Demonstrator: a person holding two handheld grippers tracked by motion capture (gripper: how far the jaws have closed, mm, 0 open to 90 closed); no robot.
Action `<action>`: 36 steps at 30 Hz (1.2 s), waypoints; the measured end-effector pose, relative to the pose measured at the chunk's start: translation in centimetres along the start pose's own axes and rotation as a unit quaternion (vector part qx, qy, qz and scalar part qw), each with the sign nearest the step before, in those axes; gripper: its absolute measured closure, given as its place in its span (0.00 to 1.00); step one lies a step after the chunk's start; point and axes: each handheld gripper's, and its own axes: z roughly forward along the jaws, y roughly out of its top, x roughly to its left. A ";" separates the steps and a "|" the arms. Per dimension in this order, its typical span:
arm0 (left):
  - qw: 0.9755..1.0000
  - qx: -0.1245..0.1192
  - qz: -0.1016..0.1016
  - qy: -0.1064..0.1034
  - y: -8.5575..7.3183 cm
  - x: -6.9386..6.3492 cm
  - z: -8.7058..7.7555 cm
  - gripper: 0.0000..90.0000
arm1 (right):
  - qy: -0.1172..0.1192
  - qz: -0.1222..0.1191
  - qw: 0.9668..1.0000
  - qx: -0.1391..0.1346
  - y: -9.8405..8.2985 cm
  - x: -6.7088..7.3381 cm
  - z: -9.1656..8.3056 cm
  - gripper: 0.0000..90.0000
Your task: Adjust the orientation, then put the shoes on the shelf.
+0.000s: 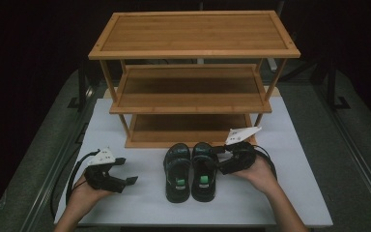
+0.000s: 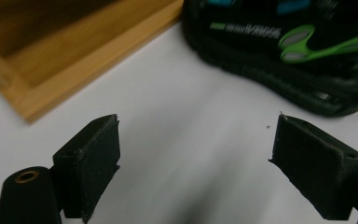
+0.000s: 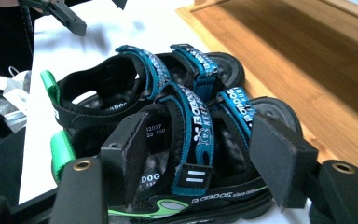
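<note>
A pair of black sandals with blue straps and green heel tabs stands side by side on the white table top, the left sandal next to the right sandal. My right gripper reaches in from the right. In the right gripper view its jaws stand astride the nearer sandal's blue strap with room on the right side, so it is open. My left gripper hovers left of the pair, open and empty, pointing toward a sandal.
A three-tier wooden shoe rack stands just behind the sandals, its bottom shelf close to their toes. The same shelf's corner lies ahead of the left gripper. Dark floor surrounds the table.
</note>
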 end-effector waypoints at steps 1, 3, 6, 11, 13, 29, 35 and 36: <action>1.000 0.000 0.000 0.000 0.0 0.0 0.0 0.17 | 0.000 0.000 1.000 0.000 0.0 0.0 0.0 0.41; 1.000 0.000 0.012 -0.015 1.5 -0.1 0.3 0.18 | -0.002 0.005 1.000 -0.004 0.1 0.0 -0.3 0.40; 1.000 0.000 0.019 -0.024 2.5 -0.3 0.6 0.19 | -0.002 0.011 1.000 -0.010 0.1 0.0 -0.5 0.40; 0.997 0.001 0.050 -0.056 5.6 -0.8 1.7 0.25 | -0.005 0.020 1.000 -0.010 0.2 0.0 -0.8 0.40; 0.996 0.004 0.057 -0.065 6.5 -0.9 2.2 0.26 | -0.006 0.021 1.000 -0.010 0.2 0.1 -0.8 0.40; 0.989 0.012 0.086 -0.115 8.9 -2.3 5.2 0.30 | -0.002 0.027 1.000 -0.012 -0.3 0.0 -1.0 0.41; 0.988 0.011 0.089 -0.124 9.1 -2.7 5.7 0.38 | 0.004 0.027 1.000 -0.008 -0.3 0.3 -0.5 0.42; 0.988 0.013 0.090 -0.126 9.1 -2.8 5.9 0.39 | 0.005 0.025 1.000 -0.008 -0.2 0.3 -0.4 0.43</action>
